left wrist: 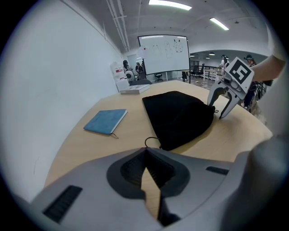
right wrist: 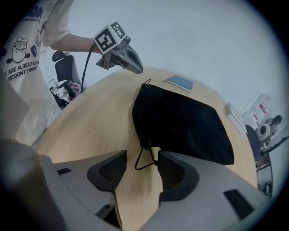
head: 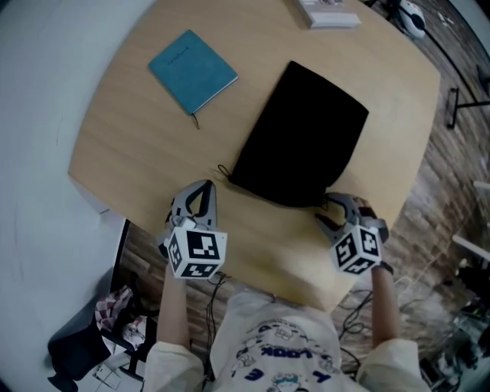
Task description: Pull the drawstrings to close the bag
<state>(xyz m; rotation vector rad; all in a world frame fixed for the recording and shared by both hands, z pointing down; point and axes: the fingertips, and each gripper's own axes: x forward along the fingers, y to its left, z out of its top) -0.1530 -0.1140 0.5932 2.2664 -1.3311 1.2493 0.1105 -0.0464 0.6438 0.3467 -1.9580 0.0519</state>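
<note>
A black drawstring bag (head: 302, 138) lies flat in the middle of the wooden table (head: 130, 145). At its near left corner a small cord loop (left wrist: 152, 142) lies on the wood, just ahead of my left gripper (left wrist: 145, 158), which is shut with nothing in it. My right gripper (right wrist: 141, 161) stands open at the bag's near right corner. The other cord loop (right wrist: 143, 159) lies on the table between its jaws, and neither pad presses on it. In the head view the left gripper (head: 205, 186) and the right gripper (head: 328, 208) flank the bag's near edge.
A blue notebook (head: 191, 70) lies on the table at the far left of the bag. A white stack of papers (head: 329, 14) sits at the far edge. The table's rounded front edge runs close under both grippers. A chair with cloth (head: 115, 314) stands below at left.
</note>
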